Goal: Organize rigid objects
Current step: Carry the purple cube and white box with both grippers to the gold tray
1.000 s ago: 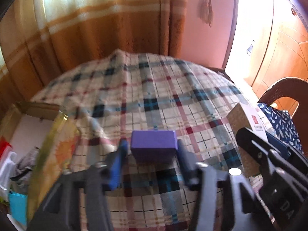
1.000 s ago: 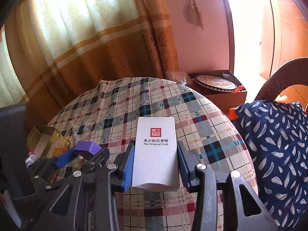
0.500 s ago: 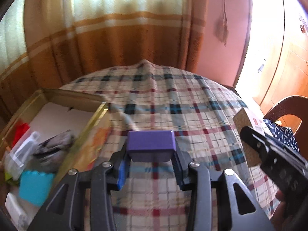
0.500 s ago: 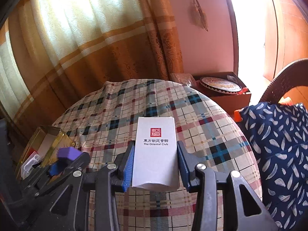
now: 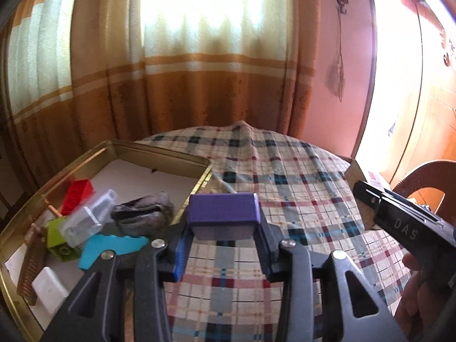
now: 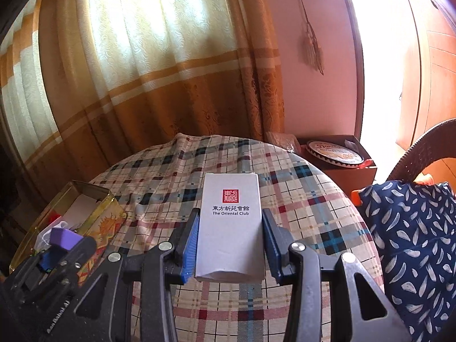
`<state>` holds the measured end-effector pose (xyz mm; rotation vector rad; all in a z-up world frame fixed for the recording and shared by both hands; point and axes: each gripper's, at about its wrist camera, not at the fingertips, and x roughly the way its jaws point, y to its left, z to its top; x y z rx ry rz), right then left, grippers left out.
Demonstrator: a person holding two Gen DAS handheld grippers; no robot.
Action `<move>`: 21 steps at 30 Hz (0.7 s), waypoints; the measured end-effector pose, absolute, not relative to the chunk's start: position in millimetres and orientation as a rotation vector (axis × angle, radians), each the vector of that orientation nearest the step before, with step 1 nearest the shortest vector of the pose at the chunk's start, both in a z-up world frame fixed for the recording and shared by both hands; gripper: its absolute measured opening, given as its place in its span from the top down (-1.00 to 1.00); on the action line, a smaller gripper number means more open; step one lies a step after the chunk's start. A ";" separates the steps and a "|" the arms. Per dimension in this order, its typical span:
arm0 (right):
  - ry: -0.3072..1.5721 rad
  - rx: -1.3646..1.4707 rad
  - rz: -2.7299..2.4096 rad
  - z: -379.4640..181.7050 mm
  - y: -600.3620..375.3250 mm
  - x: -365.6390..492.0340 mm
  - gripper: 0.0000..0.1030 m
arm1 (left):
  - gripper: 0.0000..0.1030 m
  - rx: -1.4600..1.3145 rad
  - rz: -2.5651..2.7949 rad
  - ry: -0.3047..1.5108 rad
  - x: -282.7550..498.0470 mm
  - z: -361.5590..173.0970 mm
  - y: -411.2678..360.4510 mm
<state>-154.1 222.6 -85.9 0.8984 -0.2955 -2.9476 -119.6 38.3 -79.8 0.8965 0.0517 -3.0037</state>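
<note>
My left gripper (image 5: 223, 229) is shut on a purple block (image 5: 223, 209), held above the plaid tablecloth just right of a gold tin tray's rim (image 5: 193, 189). The tray holds a red brick (image 5: 77, 193), a green brick (image 5: 58, 240), a clear plastic case (image 5: 87, 219), a grey pouch (image 5: 144, 213), a teal piece (image 5: 111, 248) and a comb. My right gripper (image 6: 229, 236) is shut on a white carton (image 6: 230, 222) marked "The Oriental Club", raised over the table. In the right wrist view the purple block (image 6: 62, 238) and the tray (image 6: 94, 219) show at lower left.
A round table under a plaid cloth (image 6: 299, 199) fills the middle. Orange curtains hang behind it. A wicker chair with a blue patterned cushion (image 6: 413, 242) stands at the right. A brown box holding a round tin (image 6: 335, 151) sits beyond the table's right edge.
My left gripper has swung left and up with the purple block, bringing the gold tray and its contents into full view. The right gripper rose slightly with the white carton.
</note>
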 end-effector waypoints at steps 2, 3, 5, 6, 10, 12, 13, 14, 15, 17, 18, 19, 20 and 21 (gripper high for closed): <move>-0.289 0.888 -2.952 -85.0 221.8 -153.2 0.15 | 0.24 0.871 -3.006 0.035 -114.8 -77.4 37.8; -0.288 0.883 -2.954 -84.5 221.6 -152.5 0.15 | 0.24 0.861 -3.006 0.029 -112.8 -76.6 38.2; -0.281 0.865 -2.960 -83.3 220.5 -150.3 0.15 | 0.24 0.842 -3.006 0.023 -110.2 -75.1 37.7; -0.276 0.856 -2.963 -82.2 219.4 -149.1 0.15 | 0.24 0.838 -3.005 0.023 -109.4 -74.6 37.3; -0.247 0.818 -2.971 -78.9 213.8 -145.2 0.15 | 0.24 0.821 -2.995 0.031 -105.5 -73.4 32.6; -0.233 0.803 -2.975 -77.9 212.0 -143.2 0.15 | 0.24 0.814 -2.991 0.032 -103.8 -73.2 30.7; -0.227 0.793 -2.978 -77.1 211.0 -142.0 0.15 | 0.24 0.809 -2.988 0.032 -102.7 -73.0 29.8; -0.224 0.787 -2.979 -76.5 210.4 -141.5 0.15 | 0.24 0.806 -2.989 0.030 -101.8 -72.8 29.0; -0.222 0.782 -2.978 -75.9 209.4 -140.8 0.15 | 0.24 0.803 -2.989 0.027 -100.6 -72.5 28.4; -0.223 0.770 -2.976 -75.0 207.7 -139.0 0.15 | 0.24 0.792 -2.989 0.029 -98.7 -71.9 27.2; -0.222 0.764 -2.973 -74.4 206.3 -137.9 0.15 | 0.24 0.789 -2.990 0.030 -97.7 -71.6 26.6; -0.217 0.756 -2.972 -73.6 204.4 -136.7 0.15 | 0.24 0.785 -2.990 0.031 -96.5 -71.4 25.8; -0.212 0.749 -2.968 -72.8 202.2 -135.3 0.15 | 0.24 0.782 -2.989 0.033 -95.6 -71.1 24.8; -0.211 0.745 -2.964 -72.4 200.8 -134.4 0.15 | 0.24 0.781 -2.988 0.035 -94.9 -70.9 23.8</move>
